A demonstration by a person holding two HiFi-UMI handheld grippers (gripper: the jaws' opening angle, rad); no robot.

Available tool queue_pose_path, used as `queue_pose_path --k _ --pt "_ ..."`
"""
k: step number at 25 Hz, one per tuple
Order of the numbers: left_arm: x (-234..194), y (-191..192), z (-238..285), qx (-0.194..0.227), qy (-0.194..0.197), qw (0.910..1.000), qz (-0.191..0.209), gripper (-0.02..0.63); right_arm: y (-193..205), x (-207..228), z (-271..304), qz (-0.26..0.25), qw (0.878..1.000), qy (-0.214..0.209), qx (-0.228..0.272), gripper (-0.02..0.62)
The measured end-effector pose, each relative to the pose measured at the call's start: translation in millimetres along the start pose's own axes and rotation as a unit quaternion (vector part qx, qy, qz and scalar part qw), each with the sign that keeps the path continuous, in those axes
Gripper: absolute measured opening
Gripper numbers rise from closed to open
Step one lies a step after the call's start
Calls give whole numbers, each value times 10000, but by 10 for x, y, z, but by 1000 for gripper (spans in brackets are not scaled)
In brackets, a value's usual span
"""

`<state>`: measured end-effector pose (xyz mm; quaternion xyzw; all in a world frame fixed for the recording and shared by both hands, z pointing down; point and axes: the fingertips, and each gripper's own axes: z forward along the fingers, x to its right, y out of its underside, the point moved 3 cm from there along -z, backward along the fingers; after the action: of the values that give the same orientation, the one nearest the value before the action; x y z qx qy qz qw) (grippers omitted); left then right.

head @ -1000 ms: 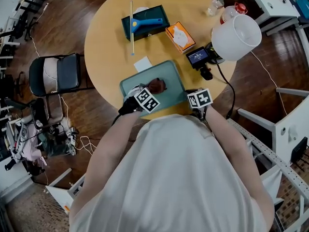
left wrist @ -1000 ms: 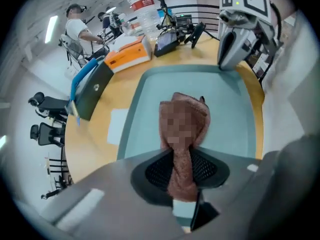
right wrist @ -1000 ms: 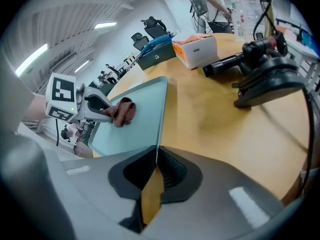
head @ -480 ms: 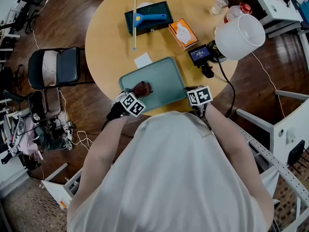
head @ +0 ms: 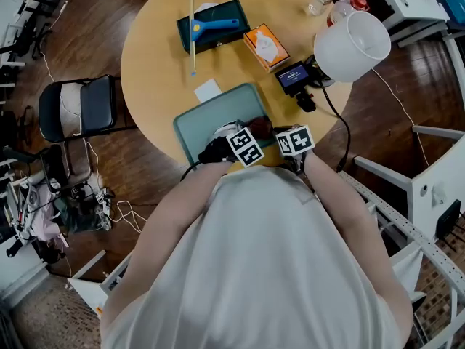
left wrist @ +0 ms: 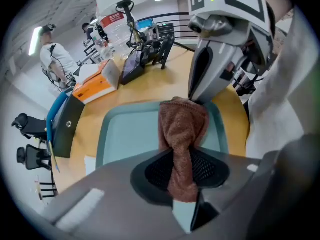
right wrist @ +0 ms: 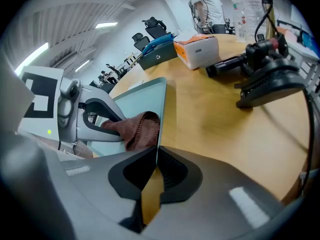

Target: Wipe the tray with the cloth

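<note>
1. While the teal tray [head: 211, 122] sits at the near edge of the round counter [head: 156, 57], the left gripper [left wrist: 182, 166] is clamped on the brown cloth [left wrist: 182, 124], which rests on the tray's right part.
2. The right gripper [right wrist: 152, 176] pinches the tray's right rim.

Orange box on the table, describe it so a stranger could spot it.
On the round wooden table, far side, between the dark case holding a blue tool and the small black screen, lies the orange box. It is the only orange thing there, white on top.
</note>
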<state>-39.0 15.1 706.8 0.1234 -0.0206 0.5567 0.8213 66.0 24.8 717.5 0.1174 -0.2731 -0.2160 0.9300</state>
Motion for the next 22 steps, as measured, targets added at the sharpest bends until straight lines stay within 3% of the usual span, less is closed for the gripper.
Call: queue_pose_path --k 4,8,19,22 --pt "8 -176 35 26 90 9999 94 310 -10 9 2 38 10000 2 54 17" --pt "23 53 -6 -76 159 9998 21 310 13 13 -9 53 10000 -5 84 17" --pt "129 1785 -307 -584 -82 9944 -875 311 10 37 -2 35 10000 -24 15 18" --pt "190 2111 -381 -695 -105 9916 -1088 311 4 19 0 21 10000 -32 -11 18"
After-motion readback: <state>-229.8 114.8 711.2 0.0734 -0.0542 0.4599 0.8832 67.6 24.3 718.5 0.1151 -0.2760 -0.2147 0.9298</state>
